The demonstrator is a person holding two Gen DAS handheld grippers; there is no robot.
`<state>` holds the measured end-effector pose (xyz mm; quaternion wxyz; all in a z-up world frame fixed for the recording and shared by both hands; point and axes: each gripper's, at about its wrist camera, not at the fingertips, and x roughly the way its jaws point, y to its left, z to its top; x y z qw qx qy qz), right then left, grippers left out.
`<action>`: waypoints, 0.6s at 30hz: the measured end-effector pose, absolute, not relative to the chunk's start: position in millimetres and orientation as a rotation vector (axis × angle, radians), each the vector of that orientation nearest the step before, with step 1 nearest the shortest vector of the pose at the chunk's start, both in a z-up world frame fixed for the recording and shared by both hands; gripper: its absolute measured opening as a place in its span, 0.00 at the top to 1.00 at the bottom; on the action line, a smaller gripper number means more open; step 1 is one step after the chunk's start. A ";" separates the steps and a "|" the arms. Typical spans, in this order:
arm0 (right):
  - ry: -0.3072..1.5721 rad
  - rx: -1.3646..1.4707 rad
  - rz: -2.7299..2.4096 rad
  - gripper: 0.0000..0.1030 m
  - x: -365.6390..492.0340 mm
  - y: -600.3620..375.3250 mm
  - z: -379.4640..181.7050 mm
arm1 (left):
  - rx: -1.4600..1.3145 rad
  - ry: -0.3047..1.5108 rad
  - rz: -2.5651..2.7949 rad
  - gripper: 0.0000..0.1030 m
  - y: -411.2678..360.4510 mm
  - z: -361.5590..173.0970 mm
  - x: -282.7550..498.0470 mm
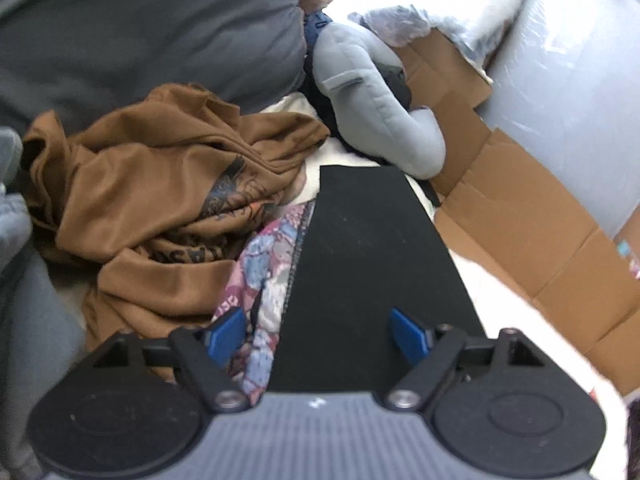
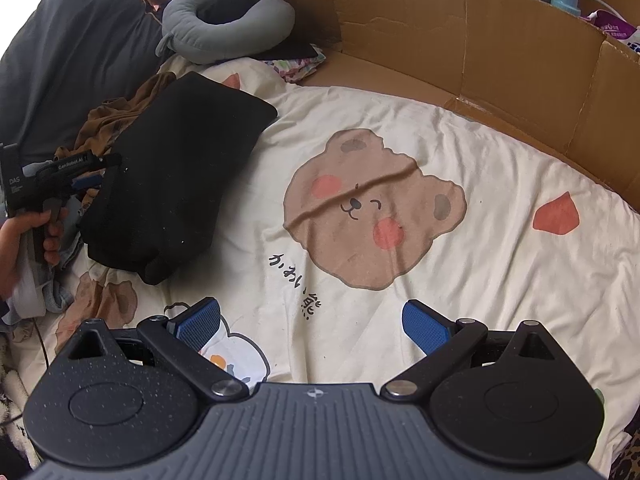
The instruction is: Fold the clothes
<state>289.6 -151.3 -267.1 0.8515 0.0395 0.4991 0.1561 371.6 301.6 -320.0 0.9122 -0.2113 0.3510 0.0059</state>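
A folded black garment lies on the bed, long and flat, at the edge of a clothes heap. My left gripper hangs low over its near end, open, with one blue pad above the black cloth and the other above a floral garment; nothing is pinched. A crumpled brown shirt with a dark print lies to the left. In the right wrist view the black garment sits left of the bear print, with the left gripper at its left edge. My right gripper stands open over the bedsheet, holding nothing.
A grey neck pillow and a dark grey pillow lie at the head of the bed. A cardboard wall runs along the far and right side. A hand holds the left gripper. More clothes are piled at the left edge.
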 end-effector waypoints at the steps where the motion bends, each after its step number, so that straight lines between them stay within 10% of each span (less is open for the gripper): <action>1: 1.052 0.085 0.328 0.03 289.7 -151.8 -267.7 | -0.468 0.720 -0.001 0.19 305.6 -322.1 373.1; 18: 1.059 0.077 0.335 0.03 289.5 -151.9 -270.3 | -0.514 0.654 -0.093 0.47 304.5 -314.5 376.7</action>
